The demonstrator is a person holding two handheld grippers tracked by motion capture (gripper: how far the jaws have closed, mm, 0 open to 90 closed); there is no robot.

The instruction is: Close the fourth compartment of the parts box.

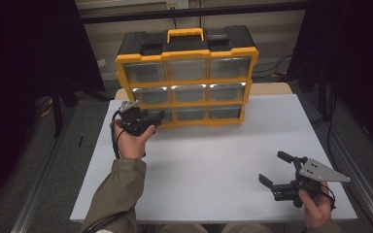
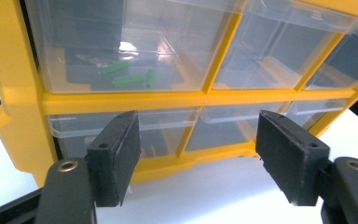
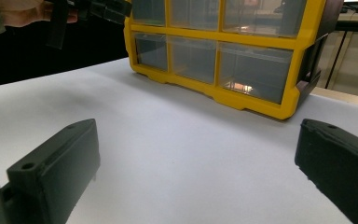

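Readable text: none in any view.
Yellow organizer (image 1: 186, 77): frame, black top and handle carry no legible brand, label or number.
Clear drawers (image 2: 126, 46): fronts unmarked; the small green pieces (image 2: 128, 77) inside one show no lettering.
White table (image 1: 213, 165): bare of any sign or print.
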